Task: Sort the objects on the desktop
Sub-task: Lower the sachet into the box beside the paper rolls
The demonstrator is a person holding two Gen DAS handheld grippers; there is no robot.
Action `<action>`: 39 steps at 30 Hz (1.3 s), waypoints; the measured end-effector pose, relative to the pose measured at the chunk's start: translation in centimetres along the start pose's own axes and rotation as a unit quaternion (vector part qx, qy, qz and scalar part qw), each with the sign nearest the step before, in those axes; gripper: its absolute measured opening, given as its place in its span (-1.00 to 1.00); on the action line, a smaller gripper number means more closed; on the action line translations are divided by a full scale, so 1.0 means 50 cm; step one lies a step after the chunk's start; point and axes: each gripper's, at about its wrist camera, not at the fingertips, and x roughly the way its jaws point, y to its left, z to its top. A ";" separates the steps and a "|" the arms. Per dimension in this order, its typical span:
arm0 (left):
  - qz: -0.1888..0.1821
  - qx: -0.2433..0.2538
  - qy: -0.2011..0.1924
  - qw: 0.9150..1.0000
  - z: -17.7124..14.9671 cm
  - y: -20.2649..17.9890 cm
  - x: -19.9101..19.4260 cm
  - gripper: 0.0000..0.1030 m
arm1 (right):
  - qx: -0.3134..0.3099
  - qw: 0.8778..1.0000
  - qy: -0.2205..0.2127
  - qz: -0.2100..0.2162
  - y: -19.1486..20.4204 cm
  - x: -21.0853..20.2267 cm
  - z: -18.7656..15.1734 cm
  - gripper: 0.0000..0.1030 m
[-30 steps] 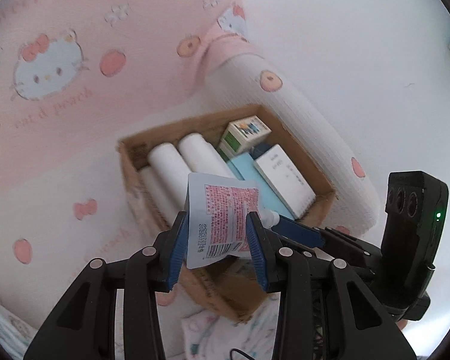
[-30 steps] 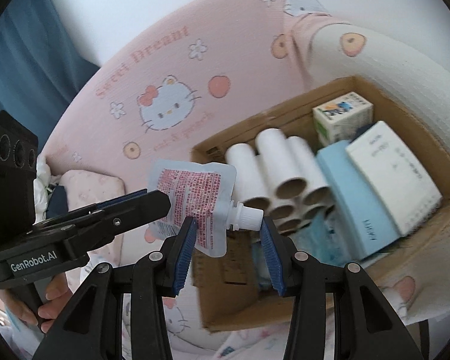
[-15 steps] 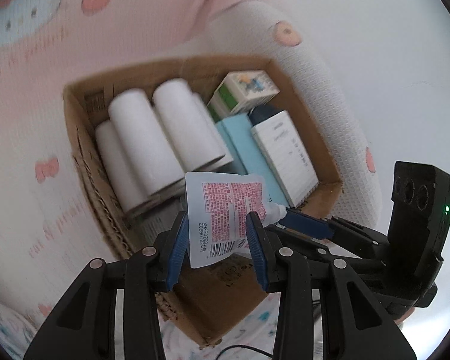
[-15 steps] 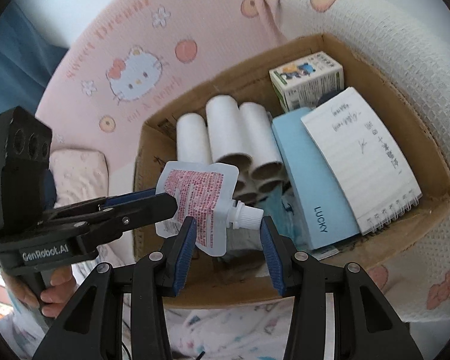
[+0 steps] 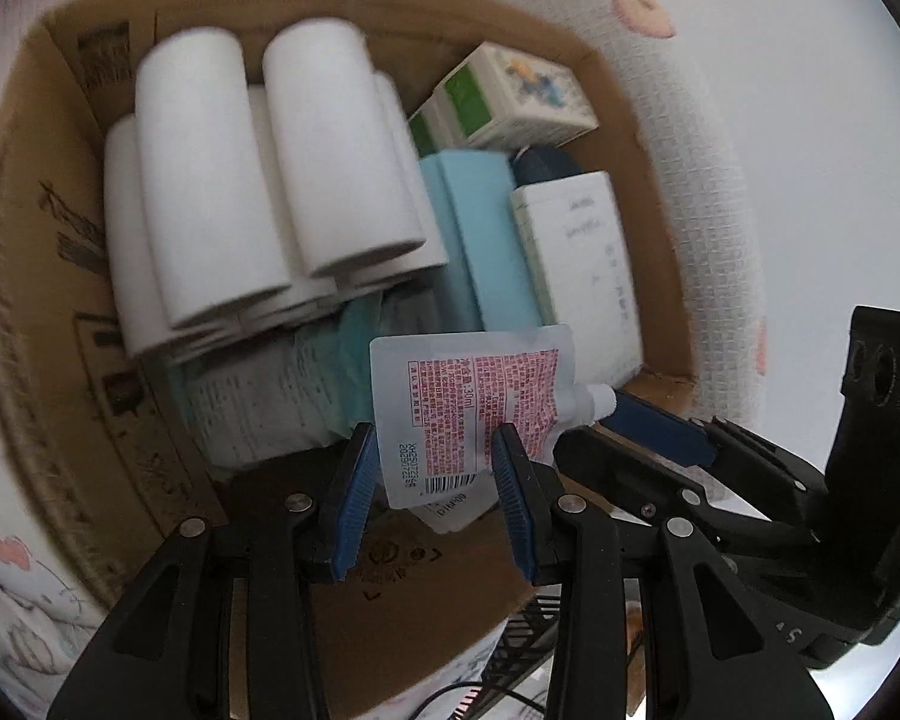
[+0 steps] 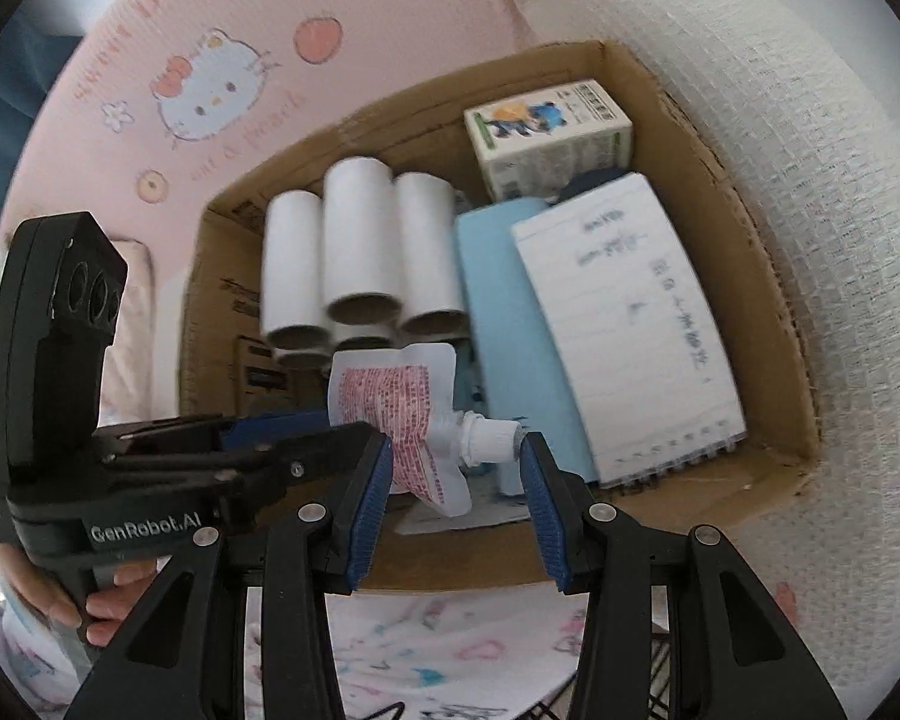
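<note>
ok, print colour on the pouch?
Red print on a white pouch, black barcode at the bottom; clearest in the left wrist view.

Glossy translucent plastic pouch [image 5: 471, 414] with white plastic cap [image 6: 491, 439]. Rough brown corrugated cardboard box [image 6: 678, 120]. Matt white paper tubes [image 5: 210, 180] at 10 o'clock. Woven, textured cloth blanket [image 6: 810, 150] at 2 o'clock. Ribbed blue rubbery pads [image 5: 354, 498], matt black plastic arms.
</note>
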 end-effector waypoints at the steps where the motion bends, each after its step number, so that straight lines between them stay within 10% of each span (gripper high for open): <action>1: 0.002 -0.004 0.005 1.000 0.002 0.004 0.011 -0.20 | 0.004 1.000 0.009 -0.002 -0.005 0.009 0.001 -0.19; 10: 0.000 -0.036 0.042 0.998 0.022 0.018 0.062 -0.20 | 0.021 0.999 0.028 -0.010 -0.025 0.043 0.003 -0.58; 12: -0.002 -0.059 0.058 0.997 0.025 0.027 0.083 -0.19 | 0.023 0.998 0.035 0.046 -0.024 0.044 0.003 -0.68; 21: 0.078 -0.049 0.051 0.994 0.027 0.021 0.103 -0.17 | 0.022 0.999 0.028 -0.001 -0.034 0.045 0.021 -0.69; 29: 0.076 -0.043 0.048 0.995 0.018 0.024 0.118 -0.19 | -0.026 0.997 0.013 -0.074 -0.027 0.018 0.009 -0.68; 33: 0.070 -0.047 0.050 0.995 0.017 0.029 0.117 -0.20 | -0.033 0.999 0.002 0.008 -0.033 0.017 -0.007 -0.68; 39: 0.072 -0.036 0.044 0.996 0.011 0.027 0.113 -0.21 | -0.040 0.999 0.005 -0.025 -0.039 0.033 -0.013 -0.67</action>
